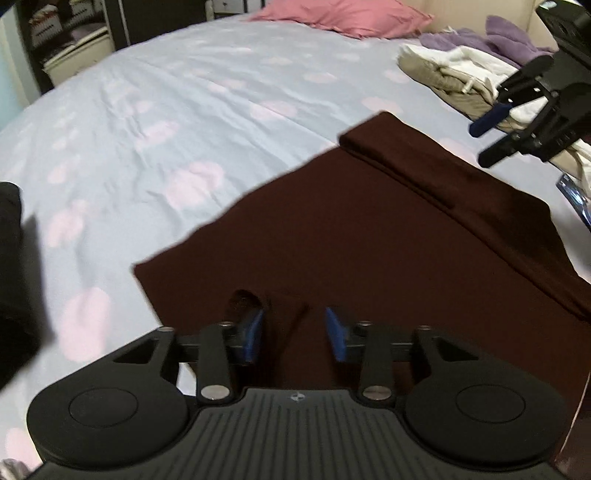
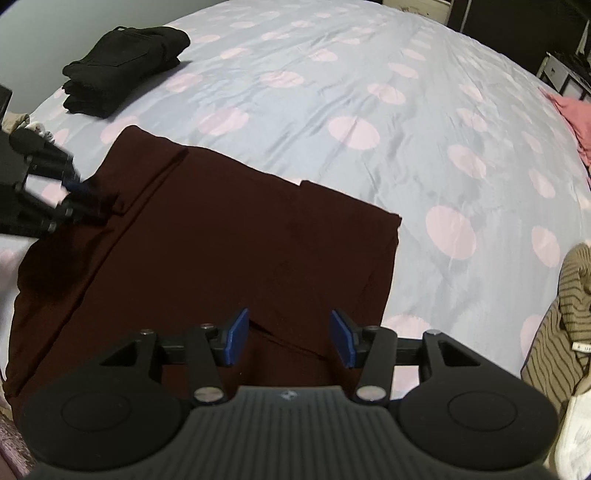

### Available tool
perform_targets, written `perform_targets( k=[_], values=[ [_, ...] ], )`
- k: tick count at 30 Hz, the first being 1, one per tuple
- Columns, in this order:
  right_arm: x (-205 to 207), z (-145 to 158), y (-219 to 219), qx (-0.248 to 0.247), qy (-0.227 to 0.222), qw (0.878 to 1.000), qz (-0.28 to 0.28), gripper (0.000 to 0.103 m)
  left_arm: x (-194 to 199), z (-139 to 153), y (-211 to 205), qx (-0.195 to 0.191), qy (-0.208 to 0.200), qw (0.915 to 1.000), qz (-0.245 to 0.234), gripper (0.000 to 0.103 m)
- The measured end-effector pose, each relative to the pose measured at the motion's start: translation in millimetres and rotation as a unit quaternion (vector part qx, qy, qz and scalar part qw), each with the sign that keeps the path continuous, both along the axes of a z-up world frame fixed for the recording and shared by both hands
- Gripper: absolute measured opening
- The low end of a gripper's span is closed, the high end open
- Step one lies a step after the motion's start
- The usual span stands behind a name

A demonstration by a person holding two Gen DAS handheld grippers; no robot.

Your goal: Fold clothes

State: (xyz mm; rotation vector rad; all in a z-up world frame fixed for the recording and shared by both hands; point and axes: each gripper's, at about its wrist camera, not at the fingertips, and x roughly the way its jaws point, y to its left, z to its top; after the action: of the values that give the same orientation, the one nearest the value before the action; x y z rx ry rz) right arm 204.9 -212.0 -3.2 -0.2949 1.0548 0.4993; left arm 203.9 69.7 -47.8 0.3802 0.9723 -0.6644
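A dark maroon garment (image 1: 388,240) lies partly folded on the bed; it also shows in the right wrist view (image 2: 221,240). My left gripper (image 1: 295,332) is open, hovering low over the garment's near edge, with a small fold of cloth against its left pad. It also shows at the left of the right wrist view (image 2: 72,195). My right gripper (image 2: 290,338) is open and empty above the garment's opposite edge. It also shows at the upper right of the left wrist view (image 1: 487,138), lifted off the cloth.
The bed has a light blue sheet with pink dots (image 2: 369,110). Folded black clothes (image 2: 125,62) lie at the far left. A striped garment (image 2: 561,325) sits on the right. A pile of white, beige and purple clothes (image 1: 461,70) and a pink pillow (image 1: 351,18) lie near the headboard.
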Motion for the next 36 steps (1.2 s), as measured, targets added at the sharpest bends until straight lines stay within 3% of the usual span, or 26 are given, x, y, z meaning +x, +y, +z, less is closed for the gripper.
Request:
perform_targets(
  k=[2,5,7,9,11,15,17,24,29,32,36],
  values=[
    [-2,1,0,0.001,-0.003,1.000,0.001,0.054,-3,-1,-8,0.003,0.015,0.9997,-0.020,0.019],
    [-4,4,-1,0.001,-0.009,1.000,0.001,0.054,-12,5,-17,-0.020,0.044,0.9964,-0.069,0.020],
    [-5,4,-2,0.001,-0.009,1.000,-0.001,0.054,-16,14,-19,-0.036,0.041,0.9945,-0.089,0.022],
    [-5,3,-3,0.002,-0.009,1.000,-0.002,0.054,-8,21,-14,-0.051,0.031,0.9964,-0.060,0.026],
    [-6,3,-4,0.001,-0.008,1.000,-0.002,0.054,3,24,-10,-0.059,0.019,0.9979,-0.020,0.038],
    [-5,2,-5,0.000,-0.006,1.000,0.001,0.055,28,20,-9,-0.018,-0.026,0.9975,0.063,0.038],
    [-4,1,-6,0.000,-0.006,1.000,0.000,0.055,45,12,-11,-0.007,-0.035,0.9945,0.098,0.030],
    [0,-2,-16,-0.001,-0.004,1.000,-0.008,0.055,82,-15,-18,-0.009,-0.013,0.9873,0.158,0.024],
    [4,-11,-24,-0.007,0.003,1.000,-0.022,0.055,95,-23,-18,-0.024,-0.015,0.9814,0.190,0.004],
    [6,-15,-35,0.002,0.014,0.999,-0.038,0.055,100,-20,-15,-0.040,-0.012,0.9775,0.207,0.003],
    [5,-24,-55,0.025,0.042,0.996,-0.074,0.055,97,-13,-22,-0.020,-0.025,0.9821,0.185,0.004]
  ],
)
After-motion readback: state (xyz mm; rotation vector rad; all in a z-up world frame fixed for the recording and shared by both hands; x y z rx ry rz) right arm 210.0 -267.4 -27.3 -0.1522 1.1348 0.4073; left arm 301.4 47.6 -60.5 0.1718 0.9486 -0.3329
